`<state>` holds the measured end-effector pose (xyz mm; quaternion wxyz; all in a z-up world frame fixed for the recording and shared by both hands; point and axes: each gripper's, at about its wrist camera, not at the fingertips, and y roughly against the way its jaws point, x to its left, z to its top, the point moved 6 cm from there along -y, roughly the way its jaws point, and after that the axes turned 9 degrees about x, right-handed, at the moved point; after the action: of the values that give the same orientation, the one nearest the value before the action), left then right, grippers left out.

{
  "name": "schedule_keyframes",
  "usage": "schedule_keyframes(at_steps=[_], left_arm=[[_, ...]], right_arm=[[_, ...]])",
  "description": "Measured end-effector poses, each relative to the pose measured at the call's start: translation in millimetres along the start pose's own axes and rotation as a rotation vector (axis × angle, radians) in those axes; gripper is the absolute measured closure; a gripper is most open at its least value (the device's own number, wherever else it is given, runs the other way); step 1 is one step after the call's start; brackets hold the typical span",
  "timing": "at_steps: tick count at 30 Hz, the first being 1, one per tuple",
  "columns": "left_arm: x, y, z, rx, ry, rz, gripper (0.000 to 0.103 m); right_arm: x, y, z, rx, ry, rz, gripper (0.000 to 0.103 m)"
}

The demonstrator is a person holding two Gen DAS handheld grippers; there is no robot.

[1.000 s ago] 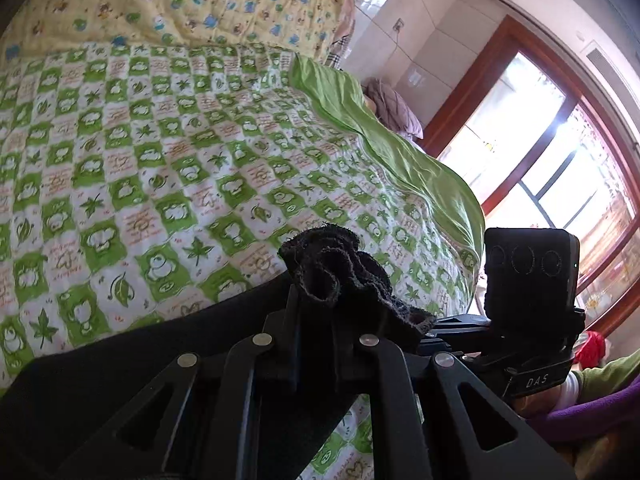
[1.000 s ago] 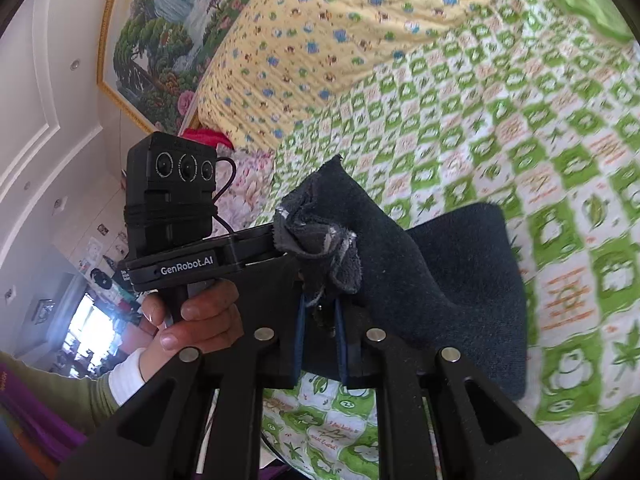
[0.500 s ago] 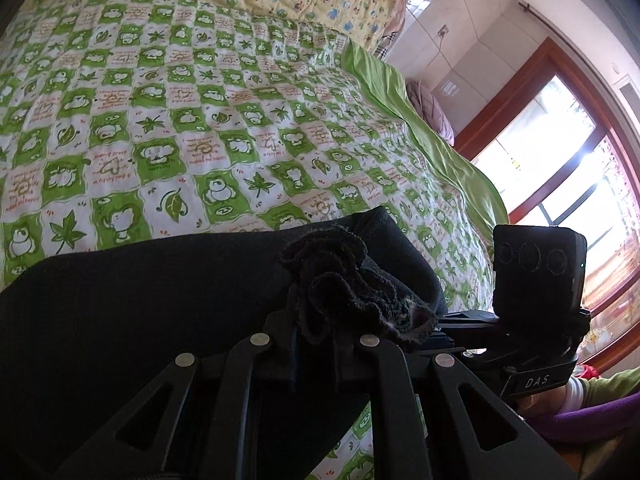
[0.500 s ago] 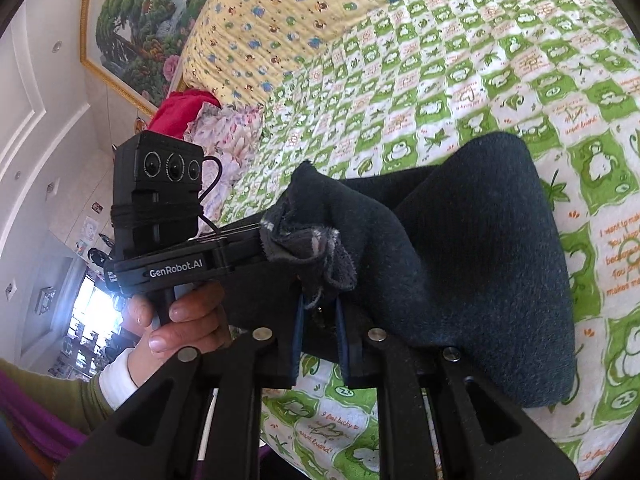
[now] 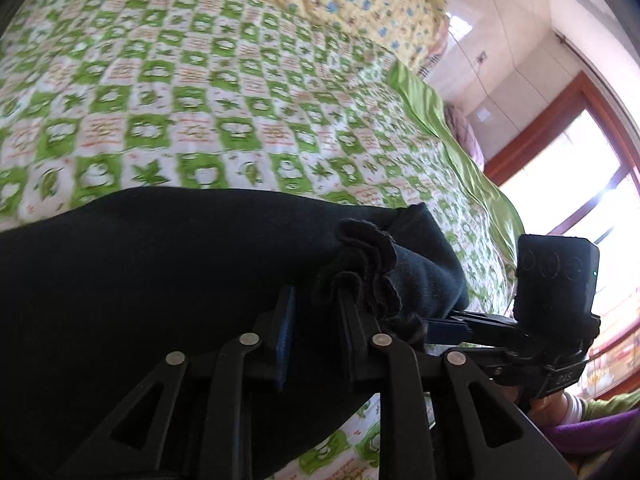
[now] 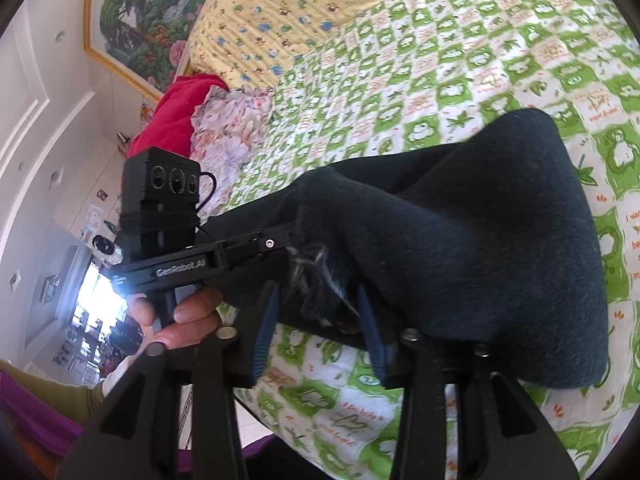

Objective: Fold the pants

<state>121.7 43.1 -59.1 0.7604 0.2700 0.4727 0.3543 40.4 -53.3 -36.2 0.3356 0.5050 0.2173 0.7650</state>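
Observation:
Dark navy pants (image 5: 160,280) lie folded over on the green-and-white checked bed sheet (image 5: 200,120). My left gripper (image 5: 316,308) is at the bunched edge of the cloth (image 5: 368,264). Its jaws are opening, and the bunch drapes loosely over one finger without being pinched. In the right wrist view the pants (image 6: 480,240) spread up and to the right. My right gripper (image 6: 316,316) is opening too, its blue pads (image 6: 266,320) wide apart with a frayed fold of cloth lying loose between them. Both grippers sit side by side at the same edge.
A yellow patterned quilt (image 6: 280,8) covers the far end of the bed. A red cloth (image 6: 176,120) and a floral pillow (image 6: 232,132) lie at the bed's left edge. A plain green blanket (image 5: 440,120) runs along the side by the window (image 5: 580,180). A hand (image 6: 180,320) holds the left gripper.
Both grippers carried the pants edge down onto the lower layer and the bed. Their jaws, shut on the cloth before, now stand apart, and the bunched cloth has slackened.

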Motion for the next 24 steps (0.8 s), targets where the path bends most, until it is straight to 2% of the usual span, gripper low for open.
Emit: schedule_keyframes(at_steps=[10, 18, 20, 24], left_arm=[[31.4, 55.3, -35.3, -0.132, 0.158, 0.084, 0.069], [44.2, 87.6, -66.6, -0.200, 0.234, 0.154, 0.067], [51.9, 97.3, -74.3, -0.232, 0.290, 0.189, 0.062], [66.4, 117.7, -94.2, -0.295, 0.400, 0.212, 0.061]], right_arm=[[22.8, 1.9, 17.9, -0.007, 0.059, 0.019, 0.058], [38.2, -18.0, 29.5, 0.030, 0.104, 0.037, 0.058], [43.7, -23.8, 31.3, 0.041, 0.121, 0.049, 0.058], [56.5, -39.1, 36.1, 0.060, 0.159, 0.049, 0.051]])
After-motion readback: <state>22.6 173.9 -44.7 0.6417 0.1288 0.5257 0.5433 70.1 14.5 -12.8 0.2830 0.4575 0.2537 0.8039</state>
